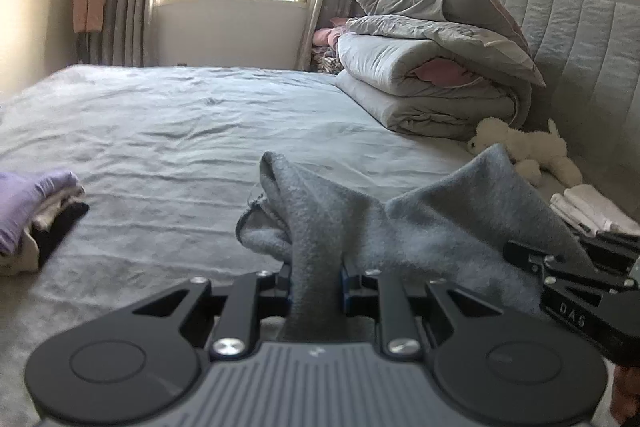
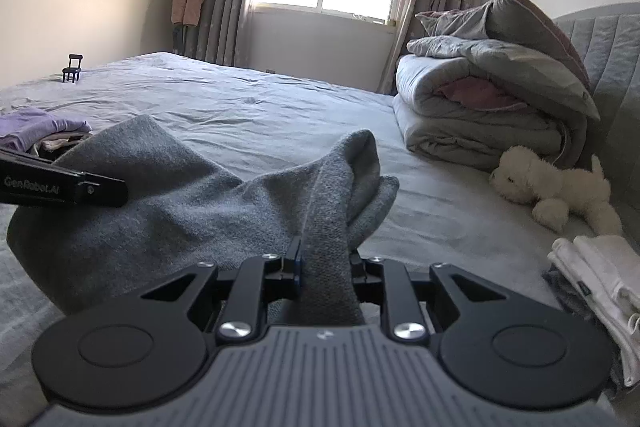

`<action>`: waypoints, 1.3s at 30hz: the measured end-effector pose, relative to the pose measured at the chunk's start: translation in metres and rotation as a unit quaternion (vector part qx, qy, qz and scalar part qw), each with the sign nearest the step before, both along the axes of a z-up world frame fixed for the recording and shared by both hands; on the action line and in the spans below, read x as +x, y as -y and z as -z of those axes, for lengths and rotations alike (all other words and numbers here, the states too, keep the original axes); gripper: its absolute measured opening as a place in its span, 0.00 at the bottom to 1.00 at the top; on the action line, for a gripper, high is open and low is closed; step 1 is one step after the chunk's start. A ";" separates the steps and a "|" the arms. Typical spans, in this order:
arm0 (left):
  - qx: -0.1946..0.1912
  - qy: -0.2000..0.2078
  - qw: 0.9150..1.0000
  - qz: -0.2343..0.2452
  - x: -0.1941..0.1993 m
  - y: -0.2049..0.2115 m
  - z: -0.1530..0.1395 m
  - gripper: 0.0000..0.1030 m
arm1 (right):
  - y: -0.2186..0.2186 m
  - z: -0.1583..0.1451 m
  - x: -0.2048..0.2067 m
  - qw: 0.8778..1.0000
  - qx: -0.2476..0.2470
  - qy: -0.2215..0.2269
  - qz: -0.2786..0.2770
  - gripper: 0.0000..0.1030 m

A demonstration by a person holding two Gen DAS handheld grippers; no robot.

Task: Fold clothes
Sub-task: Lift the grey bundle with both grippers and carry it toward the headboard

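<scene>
**Technician A:** Grey fleece, one garment [image 1: 436, 231], hangs between the two tools above the bed sheet [image 1: 180, 131]. The left gripper [image 1: 315, 283], lower centre of the left wrist view, has its jaws pressed onto a bunched fold. The right gripper [image 2: 326, 267], lower centre of the right wrist view, pinches another bunched fold the same way.

**Technician B:** Risk one: both grips hold thick, gathered cloth, not a flat edge. A layer can slip free under tension, and the garment then drops unevenly onto the sheet.

**Technician A:** Risk two: the span between the tools sags and twists, as the middle of the right wrist view shows. Laid down so, the fabric likely creases off-line.

**Technician B:** Risk three: neighbours. The folded white stack [image 2: 596, 279] sits at lower right, the lilac-topped pile [image 1: 28, 203] at far left. A wide swing could drag either one.

**Technician A:** The plush toy [image 2: 556, 187] lies at mid right, well apart from the garment. Whether the hem is aligned cannot be told.
</scene>
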State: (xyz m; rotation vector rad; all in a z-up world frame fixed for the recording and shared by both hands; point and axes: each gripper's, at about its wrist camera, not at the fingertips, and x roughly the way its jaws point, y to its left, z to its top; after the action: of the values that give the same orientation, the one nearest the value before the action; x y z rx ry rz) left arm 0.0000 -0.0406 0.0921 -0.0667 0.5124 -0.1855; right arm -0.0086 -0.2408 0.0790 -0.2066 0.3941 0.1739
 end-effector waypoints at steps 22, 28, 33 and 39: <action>0.074 0.040 0.996 -0.039 -0.030 0.034 -0.014 0.19 | 0.002 -0.007 -0.013 0.999 -0.014 0.023 0.025 0.20; 0.083 0.048 0.995 -0.032 -0.037 0.060 -0.017 0.19 | 0.016 -0.012 -0.022 0.998 -0.029 0.039 0.030 0.20; 0.091 0.055 0.994 -0.026 -0.042 0.082 -0.019 0.19 | 0.029 -0.010 -0.029 0.996 -0.054 0.051 0.048 0.20; 0.091 0.058 0.994 -0.014 -0.044 0.109 -0.023 0.19 | 0.056 -0.012 -0.032 0.995 -0.046 0.045 0.075 0.20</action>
State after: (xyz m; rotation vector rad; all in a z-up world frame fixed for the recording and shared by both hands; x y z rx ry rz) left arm -0.0437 -0.1497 0.1148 0.1145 0.4110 -0.1127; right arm -0.0407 -0.2971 0.0912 -0.2729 0.3260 -0.0009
